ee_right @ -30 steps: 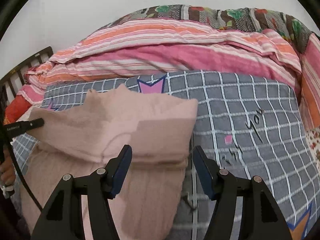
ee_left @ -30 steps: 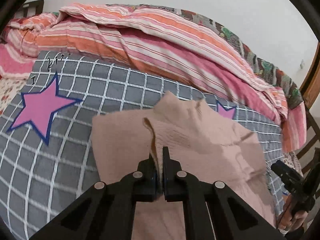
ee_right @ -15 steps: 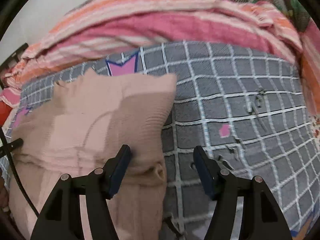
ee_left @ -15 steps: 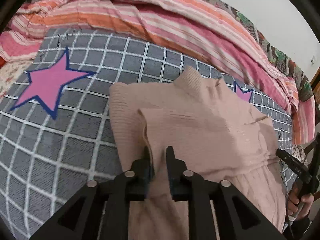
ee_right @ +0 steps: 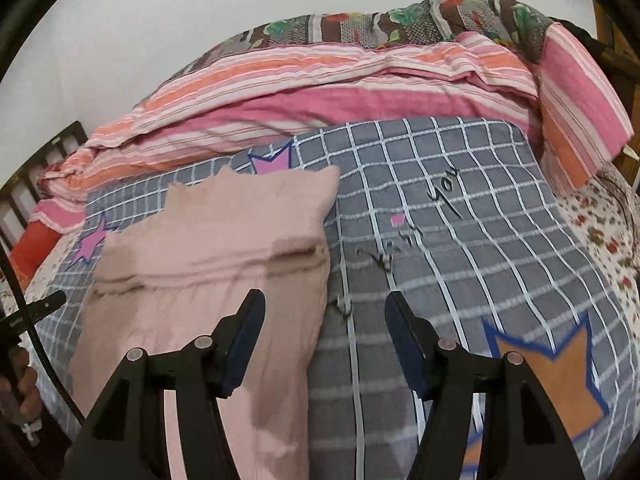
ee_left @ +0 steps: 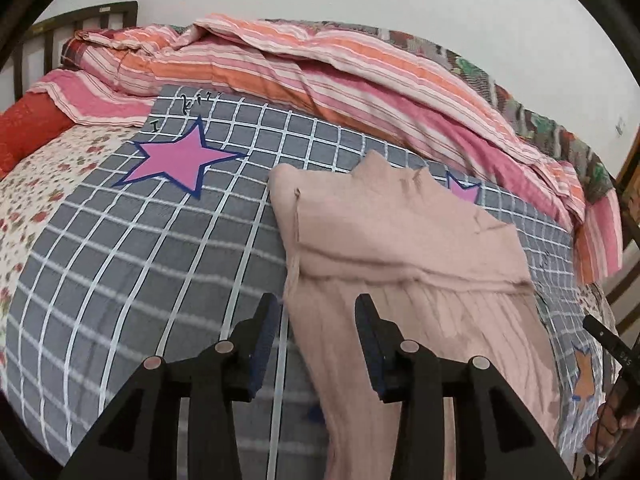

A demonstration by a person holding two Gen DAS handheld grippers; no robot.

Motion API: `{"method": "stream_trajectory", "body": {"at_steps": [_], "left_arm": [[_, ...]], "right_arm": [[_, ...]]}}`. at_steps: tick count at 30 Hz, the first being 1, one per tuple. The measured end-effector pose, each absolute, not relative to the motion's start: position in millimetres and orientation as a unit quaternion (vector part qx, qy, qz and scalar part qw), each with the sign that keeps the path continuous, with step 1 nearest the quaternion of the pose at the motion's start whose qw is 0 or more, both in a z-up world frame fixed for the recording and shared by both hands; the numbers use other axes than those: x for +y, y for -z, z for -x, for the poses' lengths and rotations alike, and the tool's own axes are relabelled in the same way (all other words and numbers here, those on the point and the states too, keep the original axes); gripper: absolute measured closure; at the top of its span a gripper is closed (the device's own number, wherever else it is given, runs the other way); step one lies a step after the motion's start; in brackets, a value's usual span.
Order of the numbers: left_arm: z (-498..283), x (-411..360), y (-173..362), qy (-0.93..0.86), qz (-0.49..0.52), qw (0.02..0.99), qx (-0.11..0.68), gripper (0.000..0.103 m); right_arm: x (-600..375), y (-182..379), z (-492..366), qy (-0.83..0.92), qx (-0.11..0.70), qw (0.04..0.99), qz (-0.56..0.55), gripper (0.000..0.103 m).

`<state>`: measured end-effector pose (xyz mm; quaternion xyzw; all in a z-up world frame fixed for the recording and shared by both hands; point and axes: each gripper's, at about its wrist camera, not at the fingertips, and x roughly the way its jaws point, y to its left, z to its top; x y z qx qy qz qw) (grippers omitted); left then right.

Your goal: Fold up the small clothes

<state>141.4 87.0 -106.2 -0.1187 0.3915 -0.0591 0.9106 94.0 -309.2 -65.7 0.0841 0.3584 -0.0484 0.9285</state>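
Observation:
A pale pink knit garment point(ee_left: 400, 248) lies on the grey checked bedcover point(ee_left: 132, 264), its sleeves folded in over the chest and its ribbed lower part running toward me. It also shows in the right wrist view point(ee_right: 224, 248). My left gripper point(ee_left: 316, 320) is open and empty, just above the garment's left edge. My right gripper point(ee_right: 324, 320) is open and empty, over the garment's right edge. The tip of the right gripper point(ee_left: 604, 336) shows at the right edge of the left wrist view.
A striped pink and orange duvet point(ee_left: 320, 76) is bunched along the back of the bed. A floral sheet point(ee_left: 40, 184) lies at the left, a dark wooden headboard point(ee_left: 52, 36) behind. Stars are printed on the bedcover point(ee_right: 552, 384).
My left gripper has opened and let go of the pink sleeve, which now lies folded on the garment. Both grippers have drawn back toward the garment's lower part.

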Motion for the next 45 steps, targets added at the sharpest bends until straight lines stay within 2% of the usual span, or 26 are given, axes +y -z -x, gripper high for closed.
{"method": "stream_trajectory", "body": {"at_steps": [8,10,11,12,16,20,23,25,26,27,28,29,33,40,43,45], "left_arm": [[-77,85,122,0.078,0.105,0.907,0.401,0.065],[-62,85,133,0.086,0.111,0.900,0.412,0.054],[-55,84,140,0.087,0.114,0.897,0.418,0.040],[-49,84,146,0.086,0.117,0.895,0.422,0.036],[-29,80,172,0.101,0.131,0.880,0.446,0.037],[-21,71,186,0.105,0.136,0.873,0.457,0.038],[-24,66,191,0.096,0.147,0.872,0.457,0.049],[-25,60,192,0.093,0.145,0.874,0.454,0.057],[-26,58,192,0.091,0.143,0.875,0.453,0.070],[-27,56,191,0.089,0.141,0.876,0.453,0.086],[-27,57,189,0.096,0.144,0.877,0.449,0.094],[-27,59,186,0.103,0.146,0.878,0.444,0.094],[-19,80,177,0.096,0.146,0.885,0.433,0.095],[-15,82,194,0.113,0.173,0.864,0.460,0.089],[-7,77,200,0.124,0.169,0.861,0.463,0.081],[0,74,200,0.138,0.169,0.864,0.455,0.063]], "right_arm": [[-299,83,-31,0.021,0.373,0.925,-0.067,0.043],[-295,94,-16,0.017,0.380,0.922,-0.068,0.048],[-294,99,-10,0.016,0.384,0.921,-0.068,0.049],[-293,106,-4,0.014,0.390,0.918,-0.068,0.050],[-287,131,16,0.003,0.404,0.912,-0.070,0.061],[-279,149,28,-0.001,0.407,0.911,-0.059,0.063],[-279,157,31,-0.008,0.408,0.910,-0.072,0.063],[-278,159,30,-0.010,0.408,0.910,-0.076,0.069],[-277,159,30,-0.015,0.407,0.910,-0.080,0.081],[-275,160,28,-0.024,0.409,0.909,-0.084,0.094],[-273,161,27,-0.032,0.409,0.908,-0.085,0.096],[-271,160,27,-0.037,0.406,0.910,-0.082,0.098],[-285,143,48,-0.023,0.357,0.929,-0.090,0.099],[-298,160,43,-0.018,0.400,0.909,-0.119,0.095],[-291,159,42,-0.025,0.394,0.911,-0.115,0.078],[-287,162,42,-0.030,0.400,0.909,-0.113,0.076]]}}
